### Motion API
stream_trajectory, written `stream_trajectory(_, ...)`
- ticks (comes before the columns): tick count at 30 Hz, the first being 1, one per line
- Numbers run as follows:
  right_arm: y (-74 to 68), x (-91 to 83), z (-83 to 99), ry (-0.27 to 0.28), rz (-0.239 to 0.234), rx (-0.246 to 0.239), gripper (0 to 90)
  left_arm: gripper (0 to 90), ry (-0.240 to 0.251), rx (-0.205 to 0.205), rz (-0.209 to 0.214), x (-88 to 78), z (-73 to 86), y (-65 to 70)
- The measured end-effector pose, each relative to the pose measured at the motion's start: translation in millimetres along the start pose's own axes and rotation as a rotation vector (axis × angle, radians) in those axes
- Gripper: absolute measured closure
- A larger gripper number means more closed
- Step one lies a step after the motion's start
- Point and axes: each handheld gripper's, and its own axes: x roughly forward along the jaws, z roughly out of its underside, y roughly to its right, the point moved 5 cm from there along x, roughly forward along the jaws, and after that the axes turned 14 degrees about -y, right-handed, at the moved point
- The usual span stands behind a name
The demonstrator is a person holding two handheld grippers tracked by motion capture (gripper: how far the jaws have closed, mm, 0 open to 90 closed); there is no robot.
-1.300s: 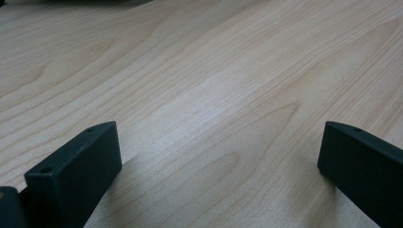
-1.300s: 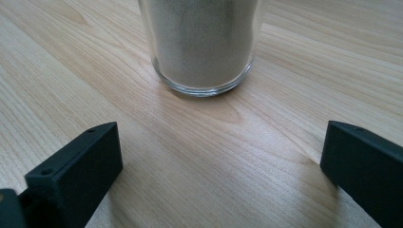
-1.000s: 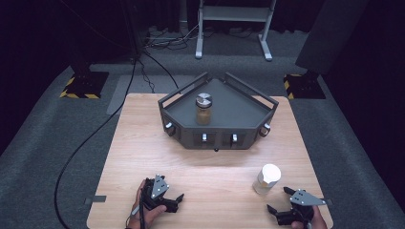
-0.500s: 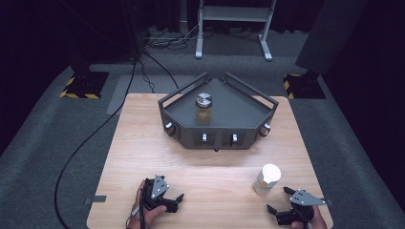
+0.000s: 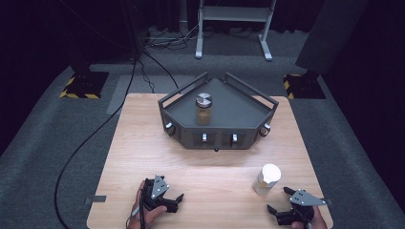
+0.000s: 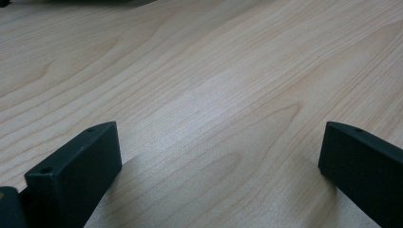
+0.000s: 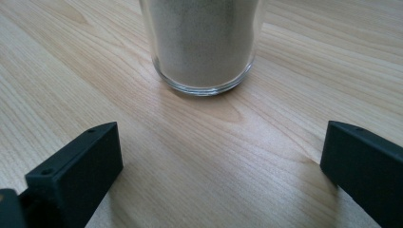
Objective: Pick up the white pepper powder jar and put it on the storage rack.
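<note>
A: Lower left of the high view — left gripper [image 5: 177, 196] rests on the table [image 5: 143, 143], jaws apart, nothing between them.

B: And lower right?

A: Right gripper [image 5: 278, 199], jaws wide, empty, faces the white-lidded jar [image 5: 266, 179] just ahead, not touching.

B: Step?

A: Approach, I judge — next, ease forward until the jaws straddle the glass, then close.
</note>
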Motion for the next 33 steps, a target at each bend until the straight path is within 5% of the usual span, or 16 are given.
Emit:
stream_trajectory(10, -3.4, -3.0, 2.3, 0.035, 0.003, 0.031, 0.5, 0.4, 0.000, 0.004, 0.004, 0.1, -0.2, -0.5)
stream_trajectory(23, -8.5, -8.9, -17.2, 0.060, 0.002, 0.040, 0.5, 0.4, 0.000, 0.007, 0.007, 0.1, -0.2, -0.8)
stream_trajectory(33, 1.8, -10.9, -31.1, 0.086, -0.034, 0.067, 0.8, 0.4, -0.001, 0.008, 0.007, 0.1, -0.2, -0.8)
